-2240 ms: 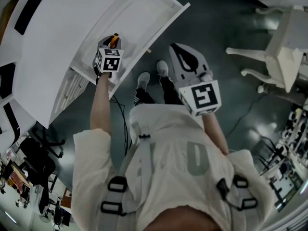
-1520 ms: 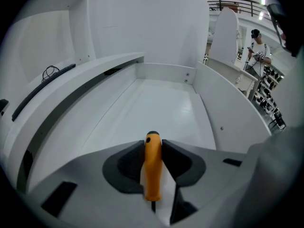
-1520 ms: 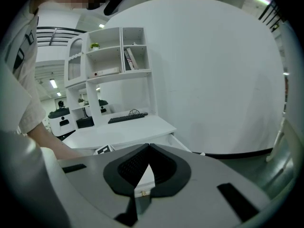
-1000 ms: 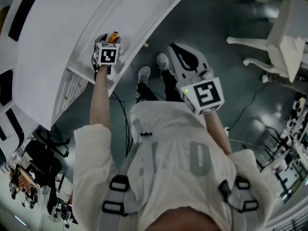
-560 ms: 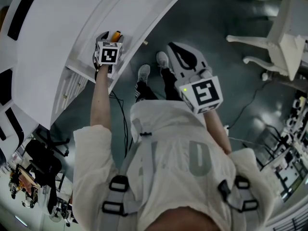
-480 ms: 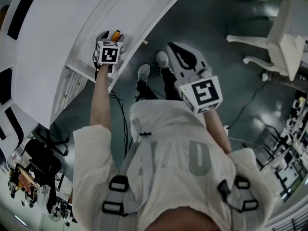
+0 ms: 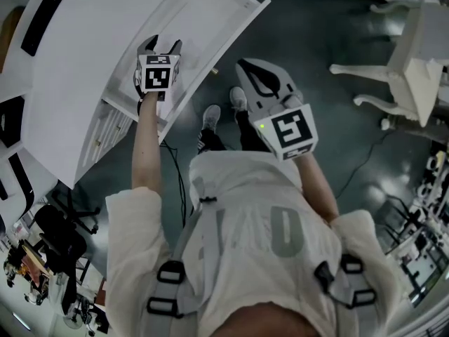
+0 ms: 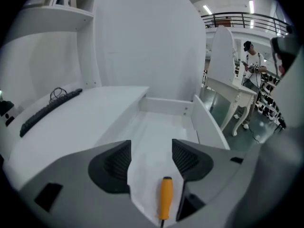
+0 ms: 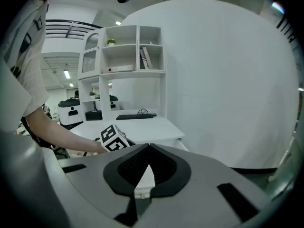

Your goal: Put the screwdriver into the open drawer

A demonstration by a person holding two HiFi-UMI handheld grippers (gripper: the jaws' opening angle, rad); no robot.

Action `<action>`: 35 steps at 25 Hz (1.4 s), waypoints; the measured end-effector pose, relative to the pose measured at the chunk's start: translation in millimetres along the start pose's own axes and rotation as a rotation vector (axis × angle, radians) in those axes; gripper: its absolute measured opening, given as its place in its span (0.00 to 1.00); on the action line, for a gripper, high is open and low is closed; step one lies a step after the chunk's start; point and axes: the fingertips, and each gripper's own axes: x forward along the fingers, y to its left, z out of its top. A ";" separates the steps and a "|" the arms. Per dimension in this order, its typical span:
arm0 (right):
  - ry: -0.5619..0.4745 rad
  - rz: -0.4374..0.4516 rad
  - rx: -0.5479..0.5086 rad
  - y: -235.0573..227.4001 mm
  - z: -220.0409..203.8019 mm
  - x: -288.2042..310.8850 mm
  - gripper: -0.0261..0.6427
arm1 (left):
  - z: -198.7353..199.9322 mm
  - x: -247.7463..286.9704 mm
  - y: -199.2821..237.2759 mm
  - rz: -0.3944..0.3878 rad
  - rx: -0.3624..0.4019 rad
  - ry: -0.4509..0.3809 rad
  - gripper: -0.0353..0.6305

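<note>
Head looks down; gripper views seemingly share desk (image 7: 77,69).

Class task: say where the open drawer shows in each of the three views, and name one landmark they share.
Head view: upper middle, open drawer beneath the left hand-held gripper.
Left gripper view: centre, beyond the open jaws, screwdriver lying in it.
Right gripper view: low centre, its white front between the jaws.
Shared landmark: black keyboard on the desk.
</note>
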 end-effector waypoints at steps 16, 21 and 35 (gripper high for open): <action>-0.234 0.029 -0.081 15.0 89.0 13.1 0.05 | 226.6 -232.8 31.6 0.279 0.171 -0.611 0.31; -0.255 0.052 -0.096 20.5 98.2 15.0 0.05 | 237.6 -299.3 24.3 0.387 0.201 -0.729 0.20; -0.319 0.033 -0.065 14.8 118.4 18.5 0.05 | 203.9 -335.7 -21.8 0.451 0.032 -0.848 0.06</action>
